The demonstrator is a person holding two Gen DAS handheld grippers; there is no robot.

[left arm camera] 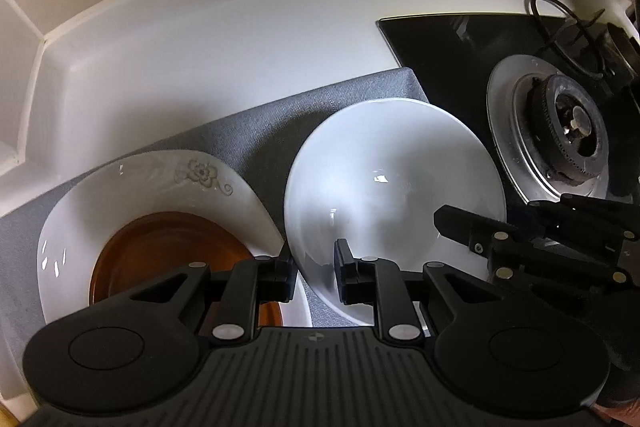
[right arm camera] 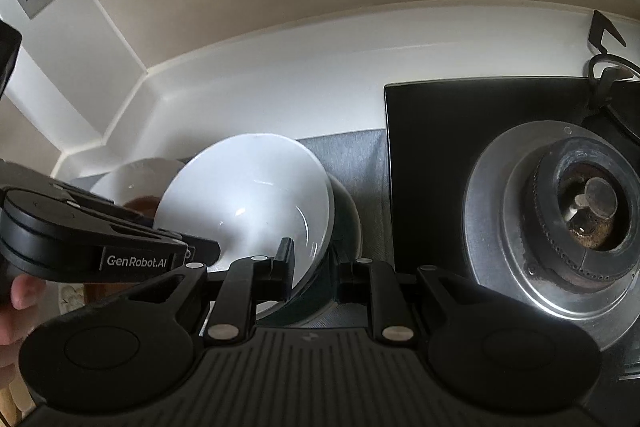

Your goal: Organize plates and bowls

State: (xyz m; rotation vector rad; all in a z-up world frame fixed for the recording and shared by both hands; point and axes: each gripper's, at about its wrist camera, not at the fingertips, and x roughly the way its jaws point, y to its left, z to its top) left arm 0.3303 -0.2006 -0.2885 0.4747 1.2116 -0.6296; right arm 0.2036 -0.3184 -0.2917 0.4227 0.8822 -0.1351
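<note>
A white bowl is tilted above a grey mat. Both grippers hold it by the rim. My left gripper is shut on its near left edge, with the rim running between the fingers. In the right wrist view my right gripper is shut on the bowl's right edge, where the outer side looks dark. The left gripper reaches in from the left there, and the right gripper shows at the bowl's right in the left wrist view. To the left lies a white flower-patterned plate with an amber dish on it.
A black glass hob with a gas burner sits just right of the mat. The white counter runs behind, bounded by a raised back edge and a wall corner at left. A person's fingers show at the lower left.
</note>
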